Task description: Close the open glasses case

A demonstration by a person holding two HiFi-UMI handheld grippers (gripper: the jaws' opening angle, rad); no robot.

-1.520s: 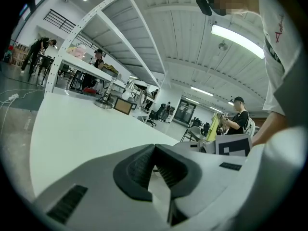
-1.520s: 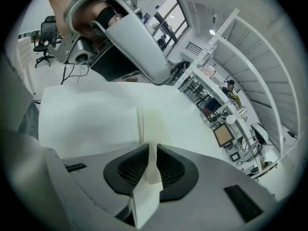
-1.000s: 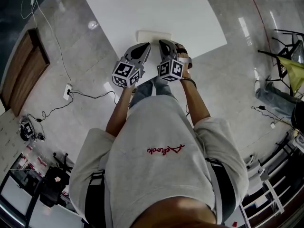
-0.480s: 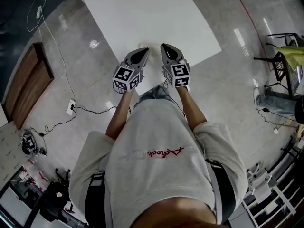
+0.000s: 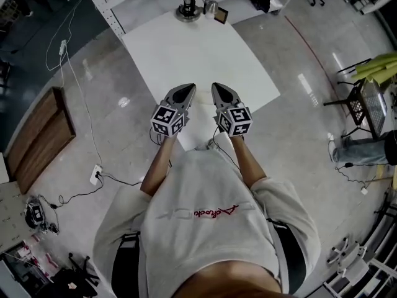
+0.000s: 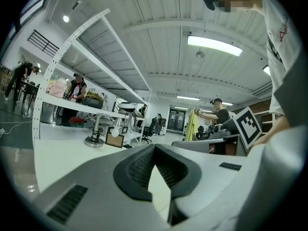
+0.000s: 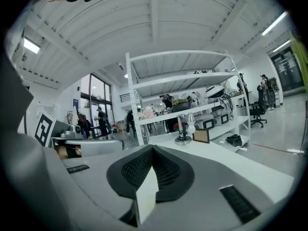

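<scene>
Far left on the floor: wooden panel, then a white cable running down to a socket; none of it is near the work. White table in the middle, with a lamp stand and a small frame at its far edge, well away from the grippers. Left gripper is over the table's near end and held level, pointing forward rather than down. Its jaws are clenched tip to tip on nothing, and only pale table shows through the gap behind the tips. Right gripper is just beside it in the same pose, also clenched and empty. Both are held close to the body, so this reads as a parked pose, not a reach. The glasses case shows in no view. It is possibly hidden under the grippers at the near table edge, so I can't say whether it is open or closed. Far right: a chair with yellow cloth, well clear. Nothing blocks the table.
</scene>
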